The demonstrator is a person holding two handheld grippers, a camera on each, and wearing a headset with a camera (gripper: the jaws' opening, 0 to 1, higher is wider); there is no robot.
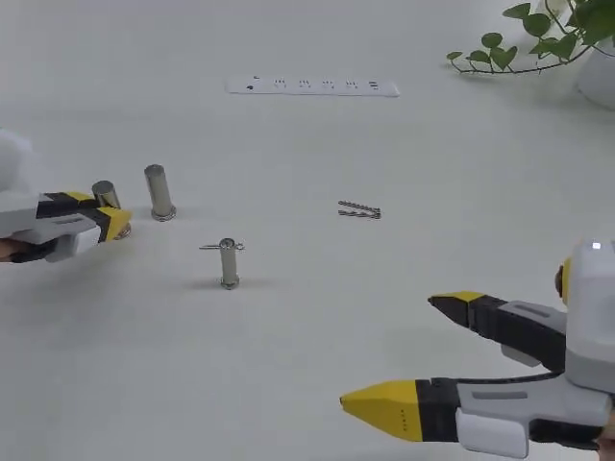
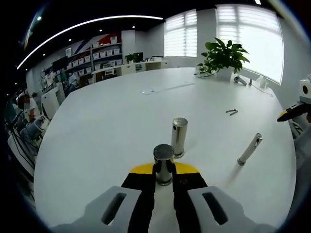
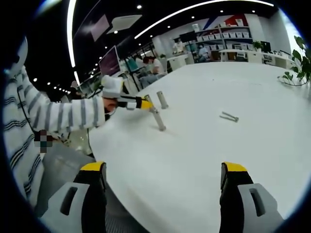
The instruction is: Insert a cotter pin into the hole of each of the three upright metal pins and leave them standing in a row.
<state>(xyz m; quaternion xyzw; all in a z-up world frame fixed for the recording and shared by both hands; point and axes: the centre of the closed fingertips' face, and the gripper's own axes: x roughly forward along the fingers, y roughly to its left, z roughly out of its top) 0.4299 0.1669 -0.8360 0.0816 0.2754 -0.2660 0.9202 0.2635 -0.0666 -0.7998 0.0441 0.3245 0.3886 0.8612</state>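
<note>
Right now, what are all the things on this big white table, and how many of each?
Short round silver metal pins: three, standing at the left; one bare, one with a thin cotter pin through its top, one in the left gripper.
Loose cotter pins: small bunch, count unclear, grey, mid-table.
Flat power strip: one, white, far side.
Leafy plant: one, green, far right, in a white pot.
Table: one, white.
Left gripper: yellow-tipped, closed on a pin.
Right gripper: yellow-tipped, open, near right.
Striped sleeve: white and grey, behind the left gripper.
</note>
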